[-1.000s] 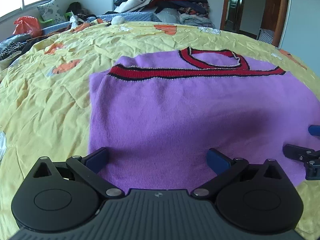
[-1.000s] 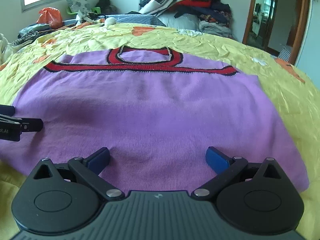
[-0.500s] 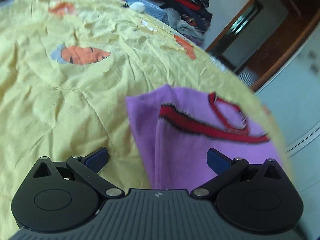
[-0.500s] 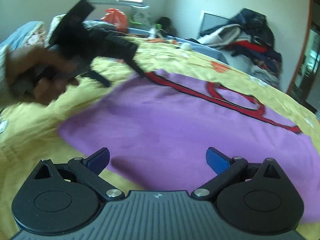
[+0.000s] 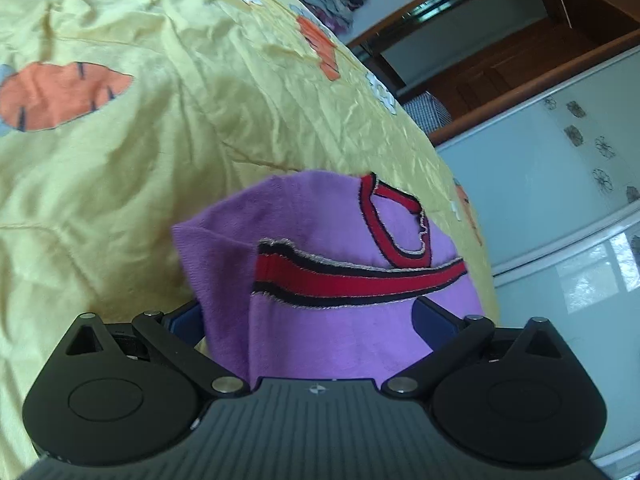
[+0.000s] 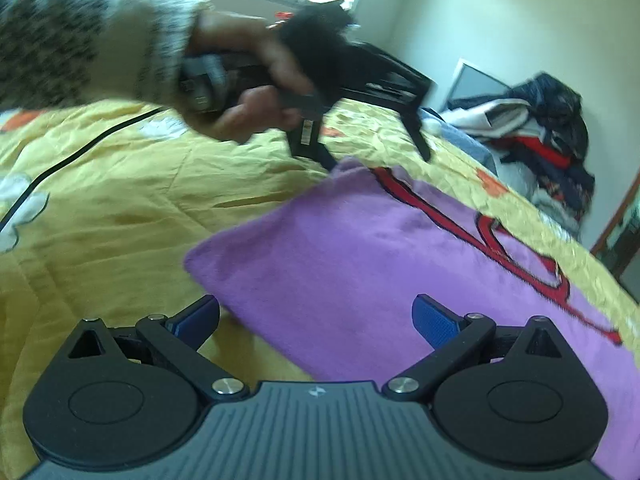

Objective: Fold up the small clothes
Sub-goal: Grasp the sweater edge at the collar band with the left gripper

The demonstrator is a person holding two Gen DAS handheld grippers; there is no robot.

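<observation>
The purple knit vest with red-and-black trim (image 5: pixel 344 320) lies flat on the yellow quilted bed (image 5: pixel 160 160), its armhole edge between the left gripper (image 5: pixel 308 320) jaws, which have just been closing yet stand wide, unpinched. The right gripper (image 6: pixel 316 320), wide open and empty, straddles the vest's near corner. Bare quilt lies beyond.

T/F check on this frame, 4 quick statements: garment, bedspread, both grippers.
1. The purple knit sweater with red and black trim lies on a yellow quilted bedspread. True.
2. The right gripper is shut on the sweater. False: its blue fingers stand wide apart, pressing nothing.
3. The left gripper has sweater fabric between its fingers. True; they stand wide, having just closed slightly.
4. The bedspread is plain. False: it carries orange appliqué patches.
</observation>
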